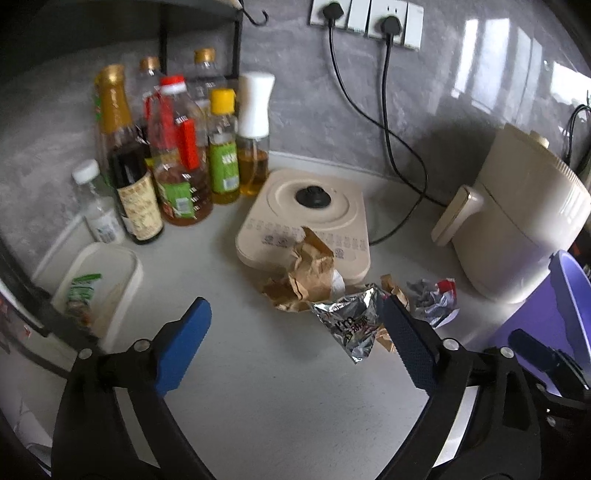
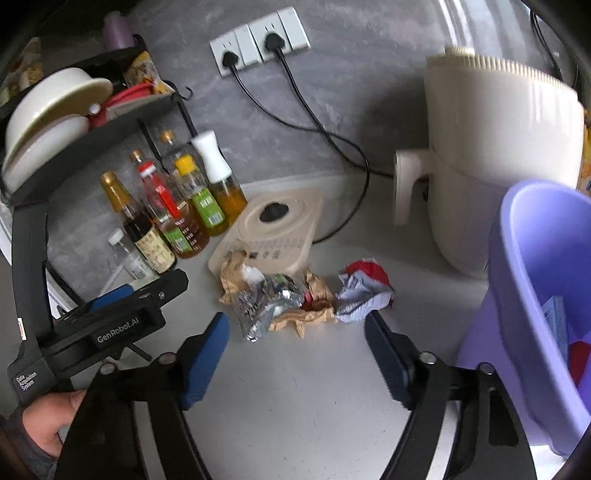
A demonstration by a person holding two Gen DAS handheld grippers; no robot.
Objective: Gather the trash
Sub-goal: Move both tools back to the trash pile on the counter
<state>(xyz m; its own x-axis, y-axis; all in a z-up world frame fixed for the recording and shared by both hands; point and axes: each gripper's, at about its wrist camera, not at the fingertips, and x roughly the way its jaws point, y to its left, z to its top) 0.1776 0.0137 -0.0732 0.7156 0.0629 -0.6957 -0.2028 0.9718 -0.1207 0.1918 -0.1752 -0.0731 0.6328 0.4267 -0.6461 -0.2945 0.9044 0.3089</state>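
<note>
The job looks partly done, as I judge it: the purple bin (image 2: 532, 295) at the right of the bench (image 2: 295, 387) already has something in it, a pale paper piece and a red scrap against its inner wall, while a small pile of litter lies on the bench just in front of the cream induction hob (image 1: 306, 218). Three kinds show in that pile: crumpled brown paper (image 1: 306, 273), which seems to be in two or more bits, one silver foil wrapper (image 1: 351, 325) nearest the camera, and one crushed white-and-red wrapper (image 2: 364, 291) at the right end, closest to the bin. Neither gripper has anything. The left gripper (image 1: 295, 343) stands released, jaws wide, with the foil wrapper just beside its right pad but not clamped. The right gripper (image 2: 297, 343) is likewise unclenched, its jaws apart over bare bench just short of the pile. Far left stand seven bottles (image 1: 177, 155); two plugs sit in the wall sockets (image 1: 365, 18).
</note>
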